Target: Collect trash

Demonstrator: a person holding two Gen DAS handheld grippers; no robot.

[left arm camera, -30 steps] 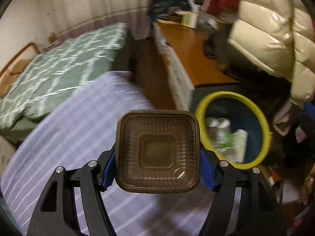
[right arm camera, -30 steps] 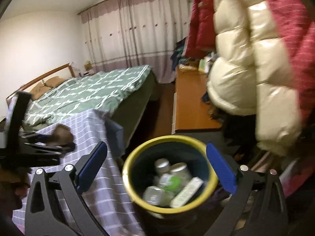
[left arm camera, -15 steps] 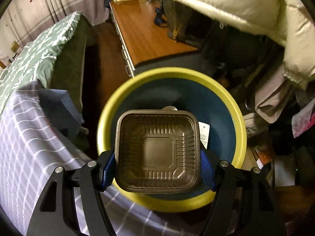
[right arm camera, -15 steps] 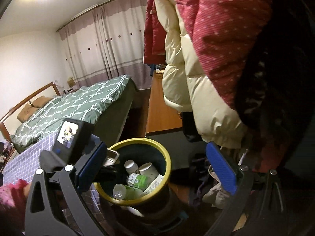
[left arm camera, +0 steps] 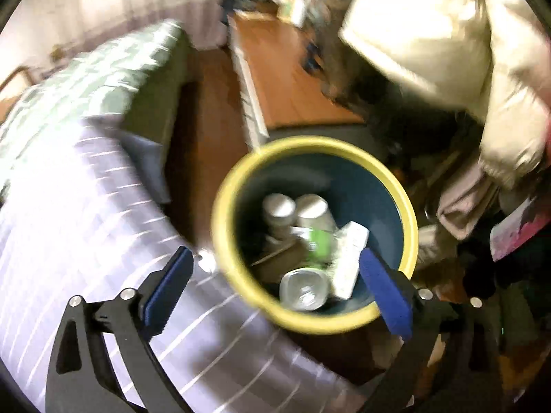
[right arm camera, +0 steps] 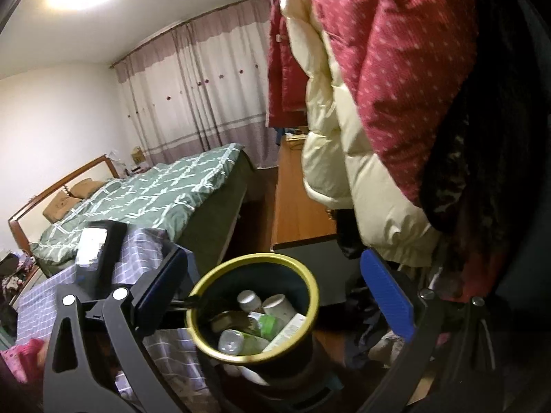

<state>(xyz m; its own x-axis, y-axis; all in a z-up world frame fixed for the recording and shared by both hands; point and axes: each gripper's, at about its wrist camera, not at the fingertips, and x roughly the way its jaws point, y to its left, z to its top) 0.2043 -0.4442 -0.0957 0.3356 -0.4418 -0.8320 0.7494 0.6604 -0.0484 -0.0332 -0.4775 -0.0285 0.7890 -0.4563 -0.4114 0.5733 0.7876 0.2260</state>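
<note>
A dark blue trash bin with a yellow rim (left arm camera: 237, 275) (right arm camera: 311, 287) stands on the floor beside the table. The brown plastic tray (left arm camera: 275, 261) (right arm camera: 229, 320) lies tilted inside it among bottles, cups and a white box (left arm camera: 347, 258). My left gripper (left arm camera: 275, 289) is open and empty, just above the bin's near rim. My right gripper (right arm camera: 275, 296) is open and empty, higher up, with the bin between its fingers in view. The left gripper's body (right arm camera: 100, 258) shows at the left of the right wrist view.
A table with a purple checked cloth (left arm camera: 86, 241) (right arm camera: 48, 289) is left of the bin. A green bed (right arm camera: 155, 189), a wooden desk (left arm camera: 292, 79) (right arm camera: 296, 206) and hanging cream and red coats (right arm camera: 361, 103) crowd the right side.
My left gripper opened and let go of the brown tray, which dropped into the bin. The left gripper has pulled back a little. The right gripper stayed open.
</note>
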